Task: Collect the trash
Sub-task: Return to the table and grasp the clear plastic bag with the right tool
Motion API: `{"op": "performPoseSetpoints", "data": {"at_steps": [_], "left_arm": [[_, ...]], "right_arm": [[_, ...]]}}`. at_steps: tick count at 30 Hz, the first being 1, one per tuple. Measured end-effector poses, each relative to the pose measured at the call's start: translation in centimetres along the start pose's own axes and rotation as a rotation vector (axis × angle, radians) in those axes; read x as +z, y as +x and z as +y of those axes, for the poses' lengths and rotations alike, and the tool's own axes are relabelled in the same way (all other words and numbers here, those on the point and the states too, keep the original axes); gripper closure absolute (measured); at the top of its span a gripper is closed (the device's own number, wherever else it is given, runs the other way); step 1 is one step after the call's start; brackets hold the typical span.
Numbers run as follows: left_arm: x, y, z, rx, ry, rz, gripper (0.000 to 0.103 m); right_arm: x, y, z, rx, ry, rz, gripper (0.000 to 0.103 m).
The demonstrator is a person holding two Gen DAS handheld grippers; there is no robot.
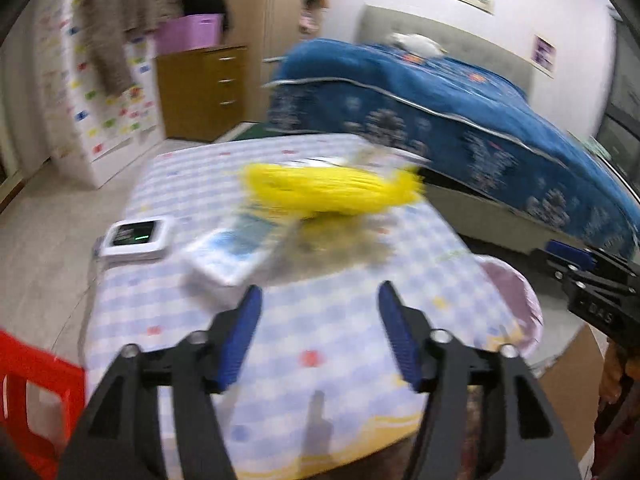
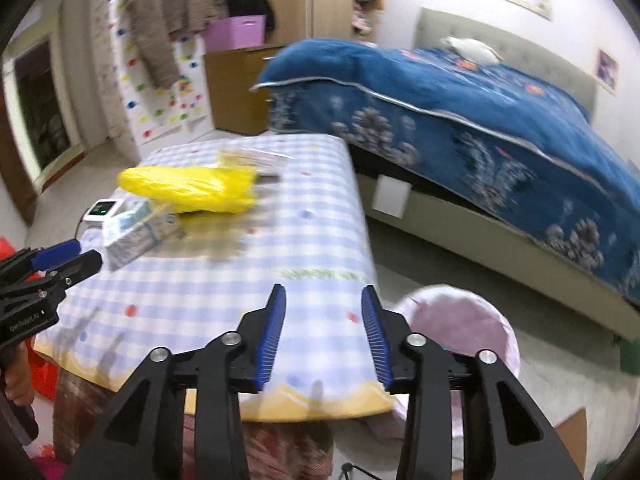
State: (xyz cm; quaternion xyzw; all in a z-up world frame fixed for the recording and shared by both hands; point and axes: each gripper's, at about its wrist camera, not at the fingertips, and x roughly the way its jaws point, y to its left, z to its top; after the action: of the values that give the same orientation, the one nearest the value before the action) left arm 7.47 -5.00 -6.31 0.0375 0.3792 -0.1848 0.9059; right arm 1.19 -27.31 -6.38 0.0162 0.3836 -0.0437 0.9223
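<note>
1. The left gripper (image 1: 320, 292) and right gripper (image 2: 324, 294) both hang wide open over the near table edge, holding nothing.
2. Approach stage, I judge: the crumpled yellow plastic bag (image 1: 332, 190) lies mid-table on the checked tablecloth (image 1: 320, 340), calling for a forward reach.
3. The white tissue pack (image 1: 228, 252) crowds the bag's left; nearer cloth is bare.

You are in a home bedroom: a bed (image 2: 480, 120) with blue quilt ahead right, wooden dresser (image 1: 202, 92) and hanging coats (image 2: 168, 16) ahead left.
</note>
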Motion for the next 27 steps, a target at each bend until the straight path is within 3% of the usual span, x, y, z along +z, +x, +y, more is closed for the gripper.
{"op": "performPoseSetpoints", "data": {"at_steps": [3, 10, 17, 27], "left_arm": [[0.5, -0.5, 3.3, 0.066, -0.051, -0.019, 0.038], [2.4, -0.1, 7.2, 0.125, -0.104, -0.033, 0.038], [4.3, 1.7, 8.4, 0.139, -0.129, -0.027, 0.038], [5.1, 4.0, 8.5, 0.141, -0.137, 0.001, 0.038]], "right_arm": [[1.7, 0.5, 2.0, 0.021, -0.043, -0.02, 0.057], [6.0, 3.1, 4.4, 0.032, -0.124, -0.038, 0.055], [9.3, 7.2, 4.5, 0.037, -0.185, -0.017, 0.055], [11.0, 11.6, 6.0, 0.077, -0.358, 0.066, 0.055]]}}
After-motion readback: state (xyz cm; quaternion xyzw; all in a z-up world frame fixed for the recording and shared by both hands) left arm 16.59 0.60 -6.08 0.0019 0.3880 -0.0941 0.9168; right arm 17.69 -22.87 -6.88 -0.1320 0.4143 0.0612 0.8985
